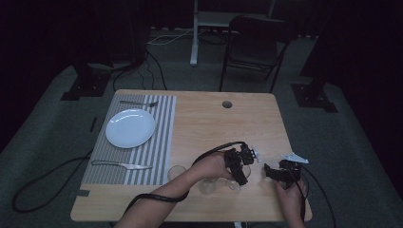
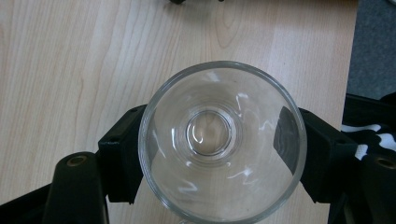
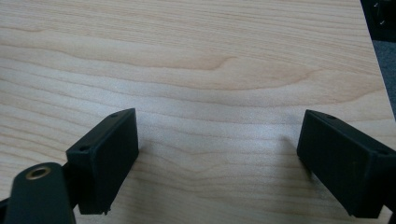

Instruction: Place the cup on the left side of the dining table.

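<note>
The left gripper had its fingers clamped on an empty clear glass above the worktop, while the right gripper held its fingers apart over bare wood.

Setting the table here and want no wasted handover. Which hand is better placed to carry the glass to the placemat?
Left. The left gripper already clamps the glass and is nearer the placemat. The right gripper stands open over bare table.

A light wooden table carries a striped placemat far left of the grippers, and what look like several clear glasses beside them.
</note>
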Available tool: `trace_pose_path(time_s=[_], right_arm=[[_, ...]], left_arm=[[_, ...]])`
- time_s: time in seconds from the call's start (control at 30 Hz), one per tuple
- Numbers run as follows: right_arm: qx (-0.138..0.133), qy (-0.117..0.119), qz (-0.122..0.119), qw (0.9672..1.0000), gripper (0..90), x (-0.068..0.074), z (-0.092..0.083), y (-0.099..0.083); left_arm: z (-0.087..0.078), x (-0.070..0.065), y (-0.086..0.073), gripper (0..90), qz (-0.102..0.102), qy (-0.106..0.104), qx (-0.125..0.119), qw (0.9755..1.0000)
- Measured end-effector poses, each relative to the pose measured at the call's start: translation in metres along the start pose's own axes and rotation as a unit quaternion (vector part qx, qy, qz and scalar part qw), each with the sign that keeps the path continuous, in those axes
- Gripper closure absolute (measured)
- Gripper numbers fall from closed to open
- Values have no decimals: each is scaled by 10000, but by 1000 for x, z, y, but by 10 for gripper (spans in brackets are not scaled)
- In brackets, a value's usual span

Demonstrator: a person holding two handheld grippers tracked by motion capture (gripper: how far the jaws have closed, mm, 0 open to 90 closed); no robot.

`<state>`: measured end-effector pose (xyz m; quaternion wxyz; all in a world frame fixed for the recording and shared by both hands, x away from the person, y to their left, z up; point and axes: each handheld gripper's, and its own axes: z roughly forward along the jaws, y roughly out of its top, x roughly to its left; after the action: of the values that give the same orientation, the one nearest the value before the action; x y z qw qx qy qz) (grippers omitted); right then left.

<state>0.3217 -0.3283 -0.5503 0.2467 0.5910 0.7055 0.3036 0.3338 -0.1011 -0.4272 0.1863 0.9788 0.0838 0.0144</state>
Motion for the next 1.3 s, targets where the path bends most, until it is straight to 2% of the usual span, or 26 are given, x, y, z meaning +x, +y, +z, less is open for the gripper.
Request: trace_pose_path(time_s=[0.07,0.23,0.53,0.63,0.77,1.3], right_arm=[[-4,0,4,10000,122,0,0,0],[-3,0,8,10000,122,0,0,0],[1,3,6,10000,123,0,0,0],[-1,2,1,10000,122,0,0,0],[-1,1,-5,10000,123,0,0,0],[-4,1,9,10000,122,0,0,0]], left_arm=[[0,1,0,285,24,28,19,10000],[-5,6,-1,285,-67,61,-5,10000],[-16,18,-8,285,-163,285,36,9995],[-21,21,-11,285,-187,293,-1,9994],[-27,27,-15,285,-313,349,-35,9989],[-59,52,-52,286,-732,722,-126,9946]])
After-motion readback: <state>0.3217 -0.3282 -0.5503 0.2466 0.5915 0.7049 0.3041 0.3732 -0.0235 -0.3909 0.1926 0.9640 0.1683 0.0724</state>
